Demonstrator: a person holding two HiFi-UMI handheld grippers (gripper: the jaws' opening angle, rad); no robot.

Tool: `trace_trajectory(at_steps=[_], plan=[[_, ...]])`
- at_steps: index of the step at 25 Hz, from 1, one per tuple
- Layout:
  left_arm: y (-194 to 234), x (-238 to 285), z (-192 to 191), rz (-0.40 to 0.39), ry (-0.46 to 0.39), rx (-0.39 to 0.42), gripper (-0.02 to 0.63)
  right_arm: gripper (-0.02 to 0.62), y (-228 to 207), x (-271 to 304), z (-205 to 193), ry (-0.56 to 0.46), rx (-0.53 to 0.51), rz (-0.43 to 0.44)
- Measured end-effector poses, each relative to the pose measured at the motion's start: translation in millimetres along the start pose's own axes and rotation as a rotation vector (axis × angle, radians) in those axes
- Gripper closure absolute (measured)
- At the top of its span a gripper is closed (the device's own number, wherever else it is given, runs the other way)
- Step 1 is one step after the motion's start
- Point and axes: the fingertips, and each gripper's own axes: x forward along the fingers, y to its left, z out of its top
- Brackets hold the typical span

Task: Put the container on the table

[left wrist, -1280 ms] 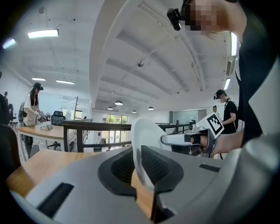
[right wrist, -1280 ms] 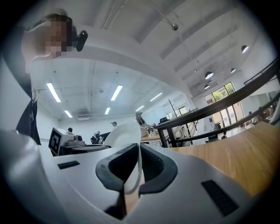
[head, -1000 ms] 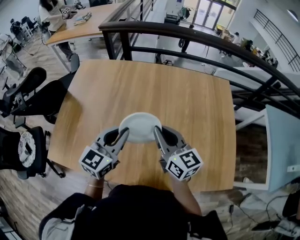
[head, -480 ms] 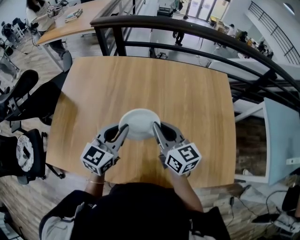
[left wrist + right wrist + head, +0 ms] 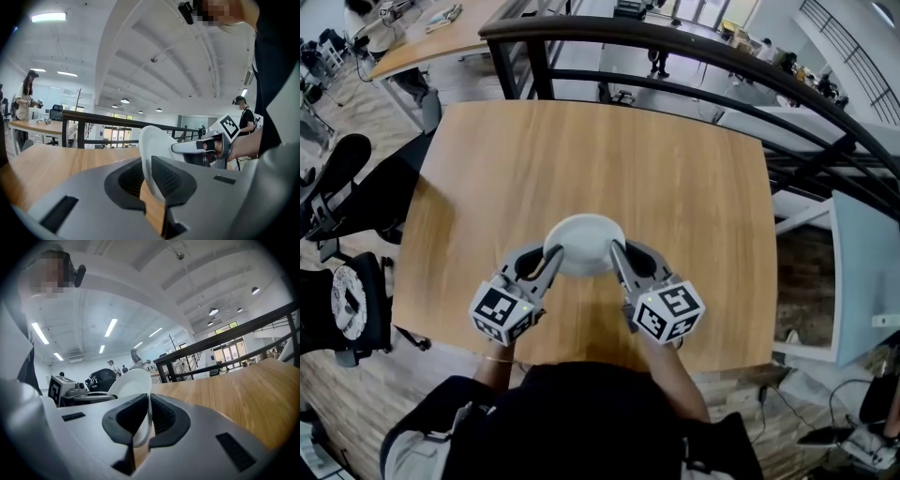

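Observation:
A shallow white container (image 5: pixel 582 244), round like a bowl, hangs just over the near middle of the wooden table (image 5: pixel 675 187). My left gripper (image 5: pixel 553 256) is shut on its left rim and my right gripper (image 5: pixel 617 253) is shut on its right rim. In the left gripper view the white container (image 5: pixel 154 150) rim is pinched between the dark pads, with the right gripper (image 5: pixel 197 146) beyond it. In the right gripper view the container (image 5: pixel 136 385) rim stands between the pads above the table (image 5: pixel 234 394). Whether the container's base touches the wood I cannot tell.
A dark curved railing (image 5: pixel 675 47) runs behind the table's far edge. Office chairs (image 5: pixel 347 178) stand left of the table, and a white panel (image 5: pixel 862 281) stands at the right. The person's dark-clothed body (image 5: pixel 572 422) fills the near edge.
Both grippers have sunk toward the tabletop with the container held between them. The grip on both rims is unchanged.

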Motion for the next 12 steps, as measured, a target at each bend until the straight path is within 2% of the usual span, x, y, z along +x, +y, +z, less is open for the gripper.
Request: trace_trajectory(at_steps=[12], plan=[[26.8, 8.6, -33.6, 0.034, 0.062, -0.054, 0.571, 0.571, -8.9, 26.7, -28.8, 0.078, 0.025, -0.028]])
